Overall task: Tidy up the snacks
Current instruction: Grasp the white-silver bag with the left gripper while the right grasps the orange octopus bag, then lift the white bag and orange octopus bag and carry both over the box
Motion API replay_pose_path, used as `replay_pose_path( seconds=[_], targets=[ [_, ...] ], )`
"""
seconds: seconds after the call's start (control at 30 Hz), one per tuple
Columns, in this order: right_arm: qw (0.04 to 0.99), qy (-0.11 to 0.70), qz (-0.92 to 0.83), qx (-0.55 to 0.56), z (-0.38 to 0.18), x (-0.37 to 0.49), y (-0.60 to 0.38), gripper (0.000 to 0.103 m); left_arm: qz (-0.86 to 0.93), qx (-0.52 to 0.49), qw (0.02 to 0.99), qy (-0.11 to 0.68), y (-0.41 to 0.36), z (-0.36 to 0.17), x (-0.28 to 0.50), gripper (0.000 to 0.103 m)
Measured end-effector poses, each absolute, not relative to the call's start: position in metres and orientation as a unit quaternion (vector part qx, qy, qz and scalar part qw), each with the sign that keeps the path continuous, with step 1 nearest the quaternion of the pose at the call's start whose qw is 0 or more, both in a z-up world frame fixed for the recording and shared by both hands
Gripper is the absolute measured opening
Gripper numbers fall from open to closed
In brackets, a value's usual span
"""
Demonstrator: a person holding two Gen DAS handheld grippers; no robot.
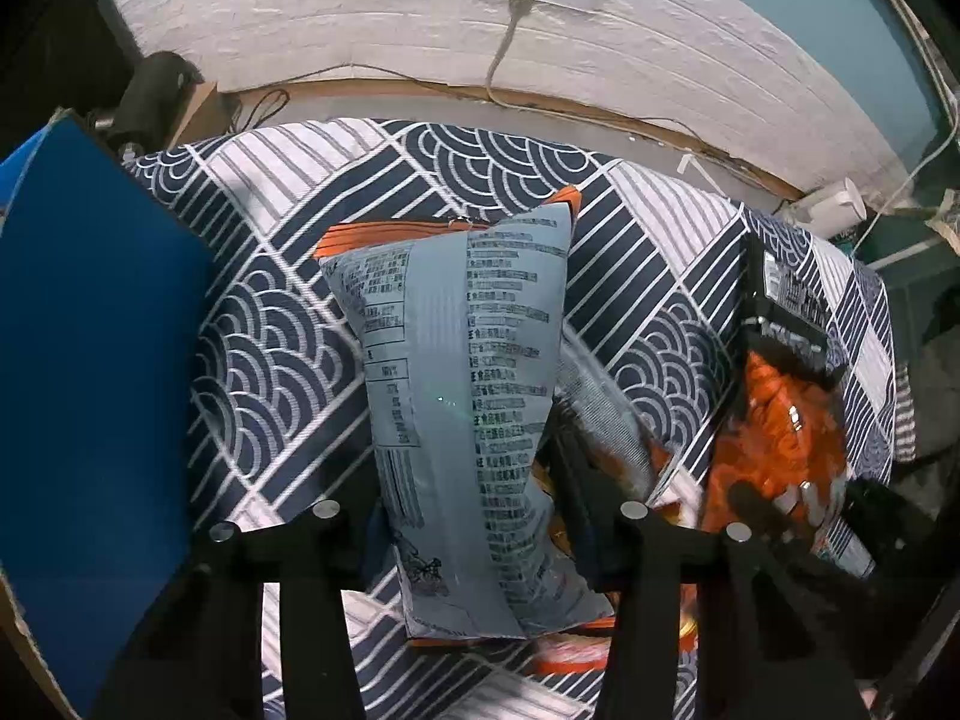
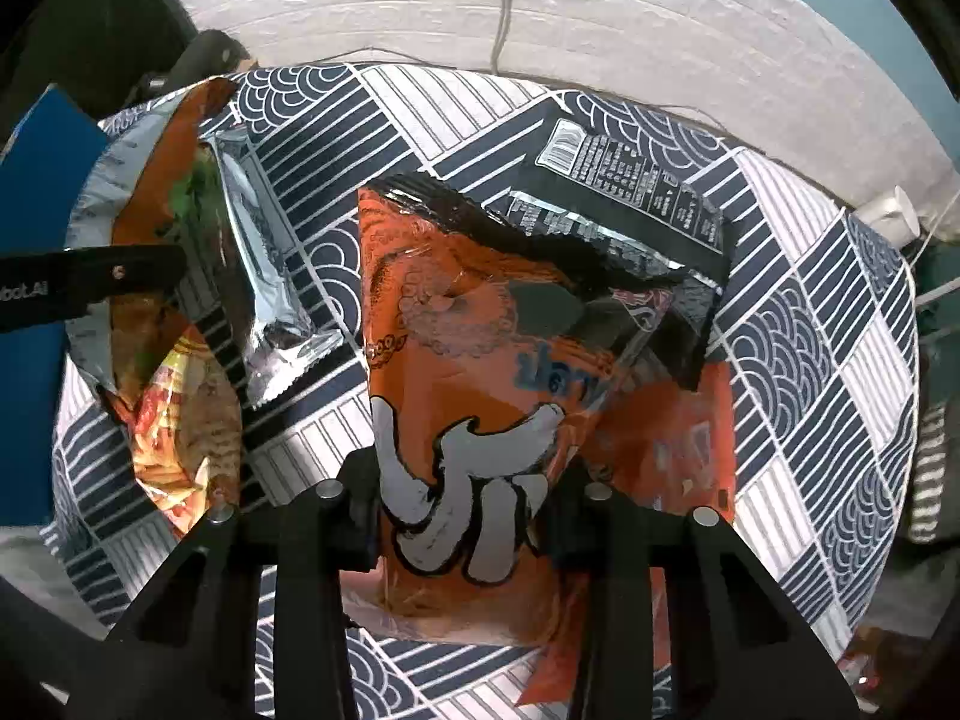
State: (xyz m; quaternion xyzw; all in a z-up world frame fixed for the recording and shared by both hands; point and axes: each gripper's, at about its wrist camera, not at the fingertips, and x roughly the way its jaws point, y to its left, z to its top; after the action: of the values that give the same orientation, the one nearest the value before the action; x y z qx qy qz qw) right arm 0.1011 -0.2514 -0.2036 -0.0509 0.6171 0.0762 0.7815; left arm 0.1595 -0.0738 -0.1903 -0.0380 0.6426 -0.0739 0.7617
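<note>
Jaws of left gripper (image 1: 474, 519) are clamping the near end of a grey-backed snack bag (image 1: 462, 396), pads pinching both its sides; the bag's long axis is running straight away from the jaws toward the table's far edge. Right gripper (image 2: 462, 501) is clenching the near end of an orange snack bag (image 2: 480, 396), also pointing away toward the far edge over the patterned tablecloth (image 2: 810, 360). Blue bin wall (image 1: 90, 390) is standing at the table's left edge, nearer the left hand, so that bag is probably going there first.
</note>
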Motion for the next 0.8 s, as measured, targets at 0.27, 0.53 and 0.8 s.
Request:
replay_pose_path(
  seconds=[0.27,0.53,0.8],
  targets=[
    [0.791,0.604,0.084,-0.045,-0.182,0.094,-0.253,0.034,-0.082,0.005,0.778,0.623,-0.062,-0.174,0.137,0.042],
    [0.802,0.587,0.092,-0.063,-0.151,0.077,-0.246,0.034,-0.097,0.071,0.798,0.59,-0.065,-0.145,0.107,0.042],
    [0.808,0.575,0.096,-0.083,-0.127,0.066,-0.233,0.034,-0.106,0.091,0.811,0.568,-0.058,-0.118,0.081,0.042]
  ],
)
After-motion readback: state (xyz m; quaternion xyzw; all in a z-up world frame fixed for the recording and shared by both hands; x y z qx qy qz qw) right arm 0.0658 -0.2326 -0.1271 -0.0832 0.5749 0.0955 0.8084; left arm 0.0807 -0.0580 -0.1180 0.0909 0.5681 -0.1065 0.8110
